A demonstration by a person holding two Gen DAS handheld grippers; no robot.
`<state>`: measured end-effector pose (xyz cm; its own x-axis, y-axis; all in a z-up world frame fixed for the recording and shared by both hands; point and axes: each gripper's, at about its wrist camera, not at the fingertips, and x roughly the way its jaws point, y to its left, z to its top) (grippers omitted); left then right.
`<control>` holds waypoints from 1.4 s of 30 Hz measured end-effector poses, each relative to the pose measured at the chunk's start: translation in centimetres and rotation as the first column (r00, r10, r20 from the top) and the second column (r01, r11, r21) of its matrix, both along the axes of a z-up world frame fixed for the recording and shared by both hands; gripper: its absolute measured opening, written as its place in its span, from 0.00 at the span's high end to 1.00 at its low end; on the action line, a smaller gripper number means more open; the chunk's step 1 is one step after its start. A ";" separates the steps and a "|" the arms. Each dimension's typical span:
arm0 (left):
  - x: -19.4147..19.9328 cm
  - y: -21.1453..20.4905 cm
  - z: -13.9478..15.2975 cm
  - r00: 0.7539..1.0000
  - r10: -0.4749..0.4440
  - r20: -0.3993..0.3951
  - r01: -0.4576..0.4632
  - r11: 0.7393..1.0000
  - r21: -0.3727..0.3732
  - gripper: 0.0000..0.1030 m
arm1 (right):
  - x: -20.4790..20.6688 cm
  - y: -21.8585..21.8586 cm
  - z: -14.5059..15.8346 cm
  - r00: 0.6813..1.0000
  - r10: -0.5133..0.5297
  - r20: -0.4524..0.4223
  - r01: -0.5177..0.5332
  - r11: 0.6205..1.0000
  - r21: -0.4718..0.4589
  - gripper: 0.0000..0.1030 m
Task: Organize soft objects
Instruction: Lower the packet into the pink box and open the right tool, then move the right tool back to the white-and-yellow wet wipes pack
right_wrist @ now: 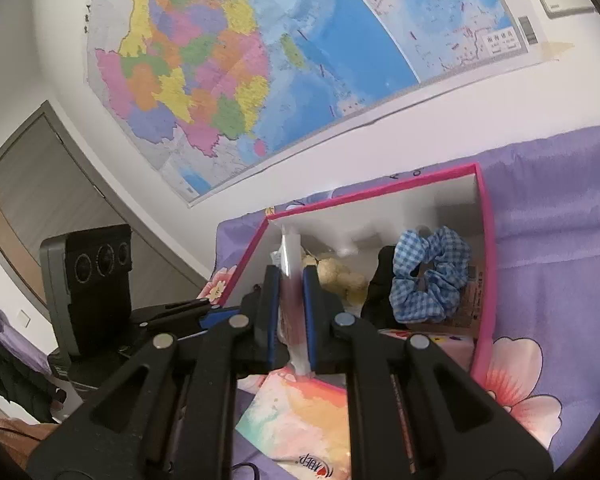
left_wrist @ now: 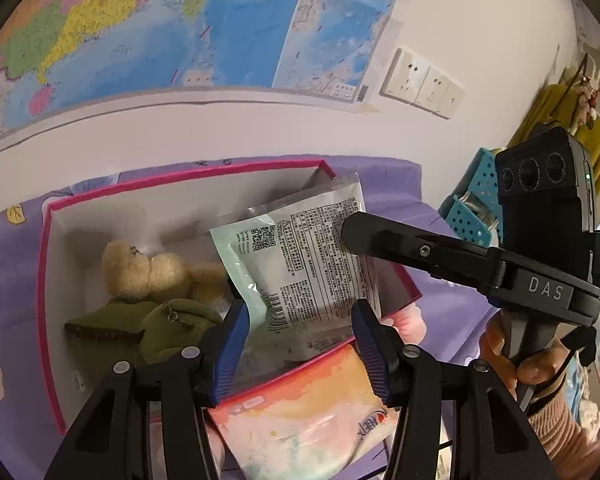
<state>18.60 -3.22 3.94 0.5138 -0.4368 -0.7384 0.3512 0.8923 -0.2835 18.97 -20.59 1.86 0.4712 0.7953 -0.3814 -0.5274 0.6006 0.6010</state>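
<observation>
A pink-rimmed box (left_wrist: 48, 280) with a white inside stands on a purple flowered sheet. In it lie a beige plush bear (left_wrist: 140, 272), a green plush toy (left_wrist: 164, 324), a blue checked scrunchie (right_wrist: 431, 276) and a black soft item (right_wrist: 379, 284). My right gripper (right_wrist: 292, 280) is shut on a clear and mint packet (left_wrist: 300, 264) with printed text, holding it over the box's near side. My left gripper (left_wrist: 300, 320) faces the packet's flat side. The jaws stand apart at either side of the packet's lower end, and I see no pad pressing on it. A soft pack with a watercolour print (left_wrist: 300, 420) lies in front of the box.
A big map (right_wrist: 220, 80) and wall sockets (left_wrist: 419, 84) are on the wall behind the bed. A teal perforated basket (left_wrist: 475, 208) and a hanging yellow garment (left_wrist: 559, 120) are at the right. A person's hand (left_wrist: 511, 356) grips the right gripper's handle. A door (right_wrist: 40, 184) is at the left.
</observation>
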 end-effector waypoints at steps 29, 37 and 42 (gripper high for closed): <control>-2.8 1.2 1.1 0.995 0.054 0.088 -0.052 0.998 -0.025 0.48 | 0.0 1.2 -1.8 0.998 -0.056 -0.028 0.050 0.984 -0.171 0.72; -7.7 0.5 2.2 0.986 -0.051 0.158 0.061 0.996 -0.058 0.47 | -4.7 -0.3 1.0 0.999 0.011 0.031 -0.007 0.992 -0.127 0.68; -10.8 -0.6 0.9 0.980 -0.136 0.146 0.144 0.988 -0.047 0.46 | -8.1 -2.4 1.9 0.999 0.035 0.038 -0.031 0.995 -0.092 0.62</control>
